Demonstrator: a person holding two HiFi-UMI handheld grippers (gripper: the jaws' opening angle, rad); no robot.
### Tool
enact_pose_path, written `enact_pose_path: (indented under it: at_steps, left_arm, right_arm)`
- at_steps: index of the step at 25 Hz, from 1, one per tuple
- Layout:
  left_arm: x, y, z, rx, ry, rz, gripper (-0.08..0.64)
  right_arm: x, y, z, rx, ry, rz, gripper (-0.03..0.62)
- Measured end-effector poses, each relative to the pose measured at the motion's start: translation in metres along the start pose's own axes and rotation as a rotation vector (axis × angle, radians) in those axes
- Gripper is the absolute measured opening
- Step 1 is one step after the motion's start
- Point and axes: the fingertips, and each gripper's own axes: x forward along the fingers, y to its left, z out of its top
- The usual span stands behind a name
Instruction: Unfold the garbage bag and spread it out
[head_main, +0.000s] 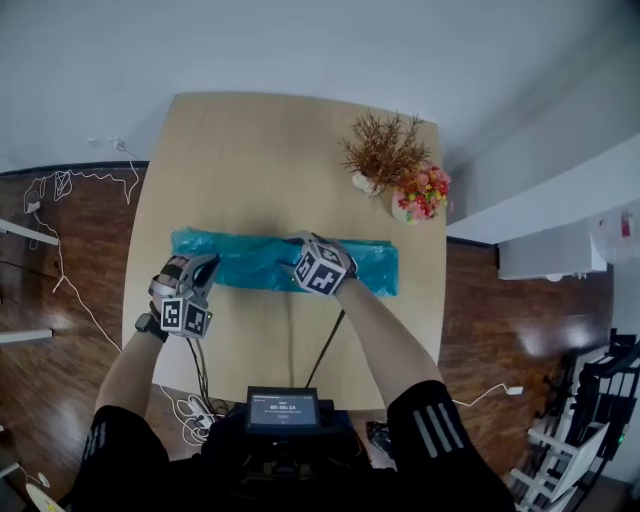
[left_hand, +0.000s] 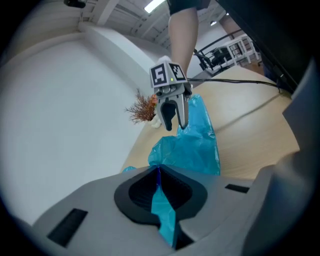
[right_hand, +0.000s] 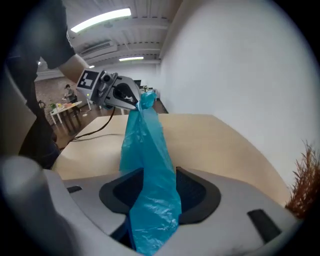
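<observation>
A blue garbage bag (head_main: 250, 262) lies in a long crumpled strip across the wooden table (head_main: 250, 150). My left gripper (head_main: 200, 268) is at the bag's left end and is shut on a thin fold of the plastic (left_hand: 162, 205). From there the bag (left_hand: 192, 145) runs on toward the right gripper (left_hand: 174, 116). My right gripper (head_main: 308, 250) is over the middle of the strip. In the right gripper view its jaws (right_hand: 157, 195) stand wide apart, with the bag (right_hand: 145, 145) hanging loosely between them. The bag rises from there to the left gripper (right_hand: 131, 98).
A vase of dried brown twigs (head_main: 383, 150) and a pot of coloured flowers (head_main: 422, 192) stand at the table's far right. A dark cable (head_main: 325, 345) crosses the near part of the table. A small screen (head_main: 284, 410) sits at my chest. Wooden floor surrounds the table.
</observation>
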Motion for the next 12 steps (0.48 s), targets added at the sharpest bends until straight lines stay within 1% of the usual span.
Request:
enact_pose_path:
  at_steps: [2,5,8,9,10,12]
  left_arm:
    - [-0.003,-0.002,0.004,0.009,-0.015,-0.003,0.003]
    - [-0.006,-0.007,0.005,0.022,-0.029,-0.013,0.003]
    - [-0.008,-0.010,0.003,0.018,-0.029,-0.017,0.003]
    - [-0.009,-0.010,0.001,0.014,-0.027,-0.017,0.003]
    - [-0.009,-0.010,0.000,0.008,-0.023,-0.016,0.004]
    - [-0.009,-0.009,-0.005,-0.013,-0.012,-0.017,0.005]
  right_arm:
    - [0.015,0.004,0.001,-0.059,0.048,0.010,0.229]
    - [0.032,0.005,-0.004,-0.137,0.117,-0.003,0.229]
    - [0.039,0.003,-0.008,-0.154,0.145,-0.019,0.225]
    - [0.039,0.003,-0.009,-0.154,0.148,-0.023,0.190]
    - [0.039,0.003,-0.009,-0.157,0.148,-0.029,0.134]
    - [0.038,0.005,-0.006,-0.164,0.143,-0.038,0.050]
